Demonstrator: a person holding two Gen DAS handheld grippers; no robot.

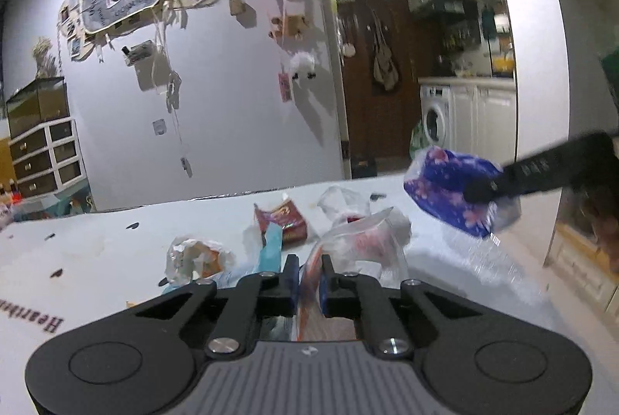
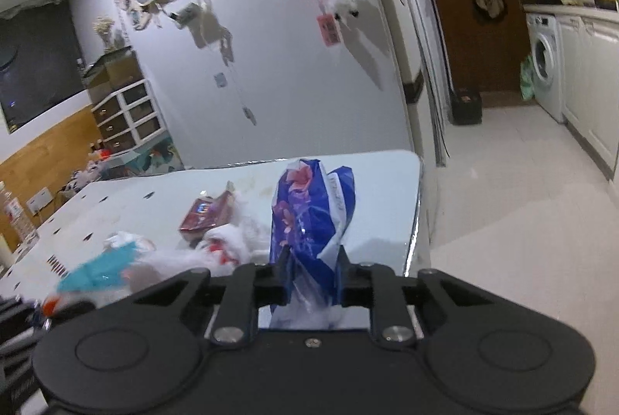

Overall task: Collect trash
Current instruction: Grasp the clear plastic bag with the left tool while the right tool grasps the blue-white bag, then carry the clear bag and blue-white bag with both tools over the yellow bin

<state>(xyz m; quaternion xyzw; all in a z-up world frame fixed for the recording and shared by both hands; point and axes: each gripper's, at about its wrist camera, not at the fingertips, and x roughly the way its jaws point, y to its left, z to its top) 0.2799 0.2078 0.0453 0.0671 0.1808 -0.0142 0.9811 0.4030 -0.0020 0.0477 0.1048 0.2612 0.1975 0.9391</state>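
My left gripper (image 1: 309,262) is shut on a clear plastic wrapper with red print (image 1: 359,240), which stands up between its pads. My right gripper (image 2: 312,254) is shut on a blue and purple flowered plastic pack (image 2: 309,213), held above the white table (image 2: 387,206). In the left wrist view that pack (image 1: 452,190) hangs at the right, with the right gripper's black finger (image 1: 541,171) across it. More trash lies on the table: a dark red snack packet (image 1: 284,221), a crumpled clear wrapper (image 1: 193,256) and a teal wrapper (image 1: 271,248).
The white table's (image 1: 96,252) right edge drops to a pale tiled floor (image 2: 522,202). A white wall with hanging decorations (image 1: 212,86) stands behind the table. A washing machine (image 2: 543,66) and white cabinets (image 2: 592,78) line the far right. A drawer unit (image 1: 46,155) stands at the left.
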